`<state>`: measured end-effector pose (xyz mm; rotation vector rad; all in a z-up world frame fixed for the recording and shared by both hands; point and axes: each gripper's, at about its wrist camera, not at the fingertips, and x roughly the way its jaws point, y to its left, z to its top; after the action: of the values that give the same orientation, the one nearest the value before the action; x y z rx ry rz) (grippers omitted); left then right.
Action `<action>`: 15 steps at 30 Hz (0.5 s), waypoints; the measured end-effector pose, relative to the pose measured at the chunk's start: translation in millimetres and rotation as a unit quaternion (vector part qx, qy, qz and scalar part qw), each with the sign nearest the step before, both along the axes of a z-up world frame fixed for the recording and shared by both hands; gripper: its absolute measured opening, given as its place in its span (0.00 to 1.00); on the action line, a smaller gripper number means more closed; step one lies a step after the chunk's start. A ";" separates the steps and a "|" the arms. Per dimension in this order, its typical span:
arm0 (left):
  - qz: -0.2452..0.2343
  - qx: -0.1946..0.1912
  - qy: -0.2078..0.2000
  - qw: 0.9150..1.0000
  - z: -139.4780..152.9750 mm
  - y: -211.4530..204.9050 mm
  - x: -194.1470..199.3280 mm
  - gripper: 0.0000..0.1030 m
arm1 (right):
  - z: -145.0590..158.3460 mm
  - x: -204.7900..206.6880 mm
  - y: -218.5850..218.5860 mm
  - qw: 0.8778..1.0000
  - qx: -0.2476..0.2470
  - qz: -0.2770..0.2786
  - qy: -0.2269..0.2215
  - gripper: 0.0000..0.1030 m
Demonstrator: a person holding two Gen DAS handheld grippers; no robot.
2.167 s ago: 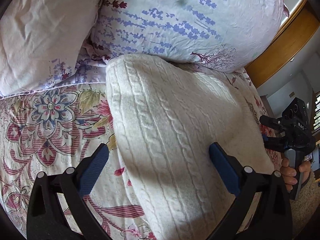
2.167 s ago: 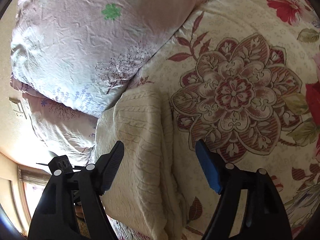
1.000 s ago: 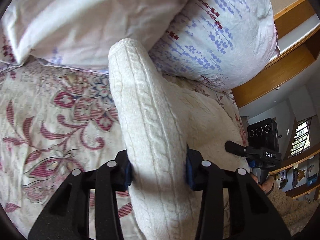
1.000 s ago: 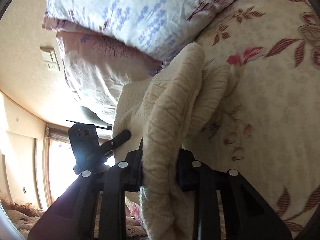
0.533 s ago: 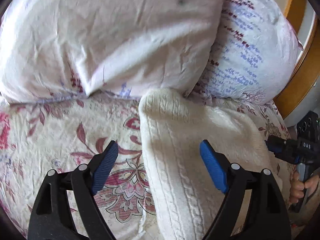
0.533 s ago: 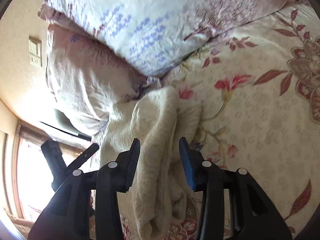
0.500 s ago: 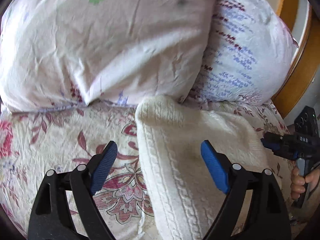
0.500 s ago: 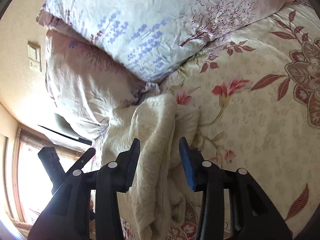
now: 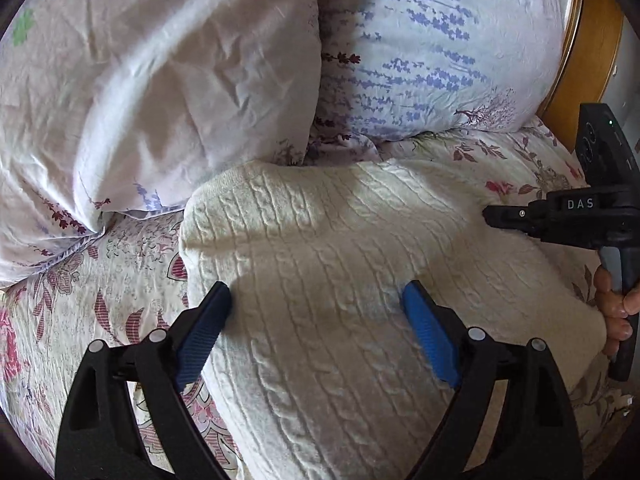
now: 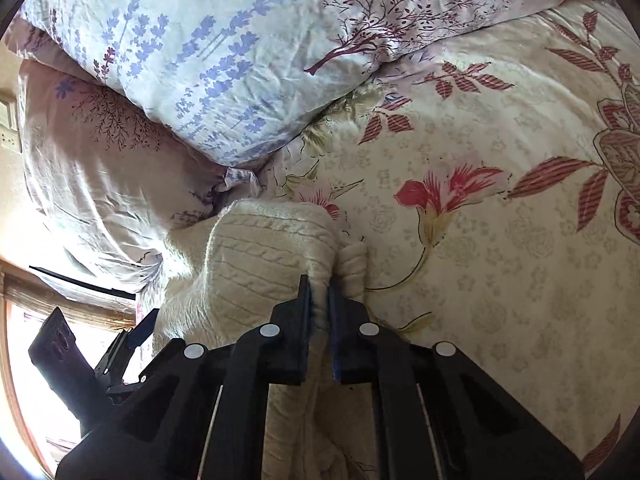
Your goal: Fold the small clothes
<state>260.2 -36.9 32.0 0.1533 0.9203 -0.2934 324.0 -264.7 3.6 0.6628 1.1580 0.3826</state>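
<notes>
Left wrist view, gripper: the left gripper [image 9: 316,312] is seen with its jaws spread wide and opening a little further; the knit lies under and between them, but is not pressed by the pads.
Left wrist view, garment: a cream cable-knit sweater [image 9: 340,264] is laid on the flowered bedspread [image 9: 80,300] directly ahead of the gripper; its rounded folded edge is turned towards two pillows [image 9: 160,80] beyond it.
Left wrist view, other hand: off to the right, the right gripper [image 9: 490,215] is seen with its tip at the sweater's far side; the person's fingers [image 9: 616,312] are wrapped round its handle.
Right wrist view, gripper: the right gripper [image 10: 319,286] is drawn together on a pinch of the sweater [image 10: 272,248] at the edge nearest it.
Right wrist view, surroundings: ahead and to the right open bedspread [image 10: 500,240] is shown; the left gripper [image 10: 136,332] is glimpsed at lower left, against a bright window.
Progress: at least one fold is judged done, since the knit lies doubled as a compact bundle; a further fold or a final smoothing is judged to remain.
Only in the left view: the sweater's broad top face and a wooden bed frame [image 9: 592,40].
Only in the right view: the clamped pinch itself and a smaller rolled fold [image 10: 354,264] just right of the jaws.
</notes>
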 end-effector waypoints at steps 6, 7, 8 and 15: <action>-0.001 -0.043 -0.018 0.999 27.4 18.7 -20.8 0.84 | 25.8 -16.8 5.0 0.998 -0.039 0.018 -0.037 0.20; 0.000 -0.048 -0.031 0.998 34.8 24.4 -31.0 0.84 | 36.5 -25.7 6.1 0.996 -0.052 0.023 -0.062 0.21; 0.001 -0.052 -0.042 0.998 40.8 28.7 -41.1 0.84 | 47.7 -35.9 4.4 0.993 -0.065 0.031 -0.089 0.21; -0.009 -0.045 -0.050 0.998 33.5 26.9 -95.3 0.75 | 75.1 -100.1 55.4 0.964 -0.123 0.143 -0.188 0.21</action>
<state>164.9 -10.0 65.6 0.0924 0.8051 -0.3404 224.0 -209.3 78.7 0.1900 0.9150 0.5705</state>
